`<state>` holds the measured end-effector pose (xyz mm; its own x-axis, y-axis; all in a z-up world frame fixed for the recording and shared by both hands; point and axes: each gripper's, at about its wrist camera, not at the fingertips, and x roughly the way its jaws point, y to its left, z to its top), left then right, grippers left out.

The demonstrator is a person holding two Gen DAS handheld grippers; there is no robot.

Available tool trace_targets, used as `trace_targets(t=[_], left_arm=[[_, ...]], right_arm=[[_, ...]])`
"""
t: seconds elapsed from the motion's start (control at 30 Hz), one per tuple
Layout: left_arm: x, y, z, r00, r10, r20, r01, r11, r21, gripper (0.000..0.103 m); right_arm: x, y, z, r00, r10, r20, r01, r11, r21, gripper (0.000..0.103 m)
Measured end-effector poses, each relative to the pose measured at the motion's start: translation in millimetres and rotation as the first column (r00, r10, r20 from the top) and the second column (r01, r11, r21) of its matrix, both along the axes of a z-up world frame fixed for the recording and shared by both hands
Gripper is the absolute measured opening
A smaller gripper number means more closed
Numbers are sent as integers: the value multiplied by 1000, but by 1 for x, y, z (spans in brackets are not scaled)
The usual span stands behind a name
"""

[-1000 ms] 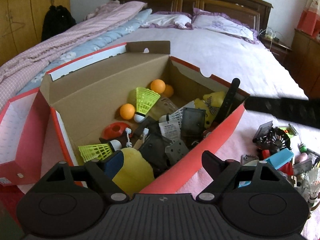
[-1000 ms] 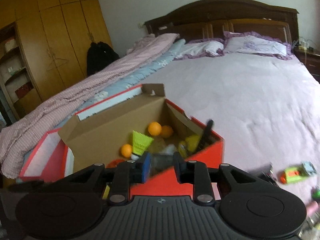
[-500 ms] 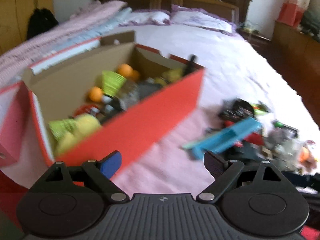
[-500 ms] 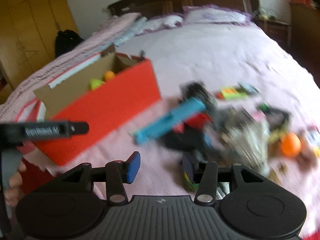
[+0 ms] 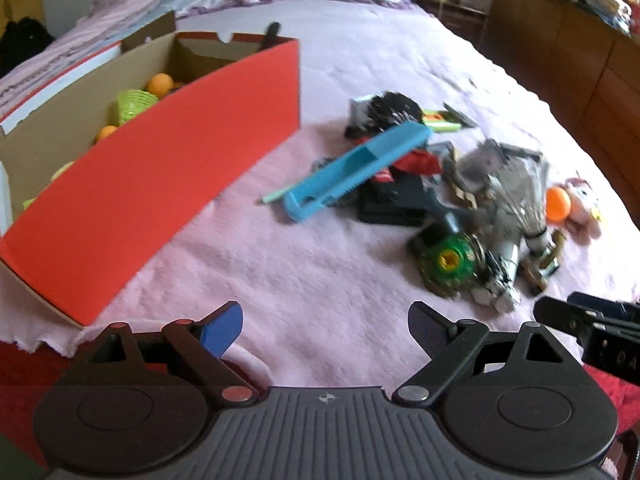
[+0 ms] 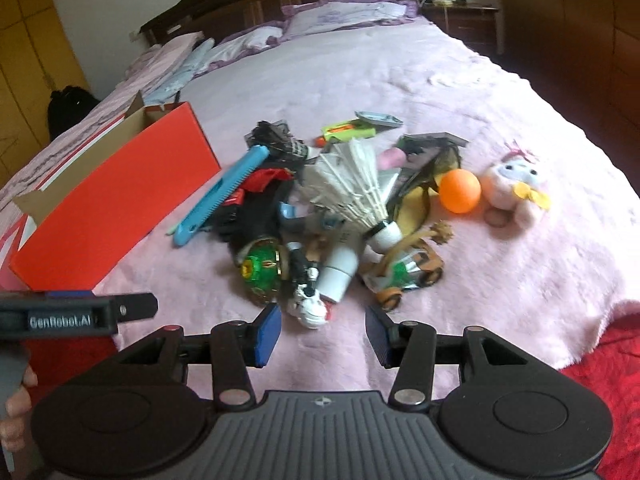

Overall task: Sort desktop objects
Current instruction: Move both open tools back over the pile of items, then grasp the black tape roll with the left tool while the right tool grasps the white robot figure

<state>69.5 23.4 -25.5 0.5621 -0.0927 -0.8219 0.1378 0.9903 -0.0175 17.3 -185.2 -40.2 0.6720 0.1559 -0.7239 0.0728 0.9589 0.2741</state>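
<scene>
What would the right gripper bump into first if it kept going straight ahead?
Probably the small white figure, lying just ahead of the open right gripper at the pile's near edge. The white cylinder lies right behind it. Depth is unclear.

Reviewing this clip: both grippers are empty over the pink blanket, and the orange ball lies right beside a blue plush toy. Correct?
Not quite. The plush toy beside the orange ball is pink, not blue, as the right wrist view shows. The rest holds: left gripper and right gripper are both empty over the pink blanket.
</scene>
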Motion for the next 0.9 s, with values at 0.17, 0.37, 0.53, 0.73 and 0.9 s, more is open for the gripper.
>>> trace_targets(t=[0.17,0.37,0.53,0.73,0.9], left_arm=[[-3,-8,-5,1000,-20,-19,20,1000,5,90],[1,-14,-12,999,-44,-19,44,999,-14,90],[5,-23,-19,997,-69,-18,68,997,-24,90],[13,-35,-21,994,-109,7,109,994,-5,90],[31,-45,-15,986,-152,66,151,988,17,88]], right_arm=[[3,1,-4,1000,8,-2,-8,1000,-1,44],[7,4,-10,1000,23,-9,-23,1000,2,40],[12,5,-14,1000,26,-13,-26,1000,4,40],[17,5,-19,999,23,-26,-23,1000,14,40],[25,7,-21,1000,20,-22,-19,1000,11,37]])
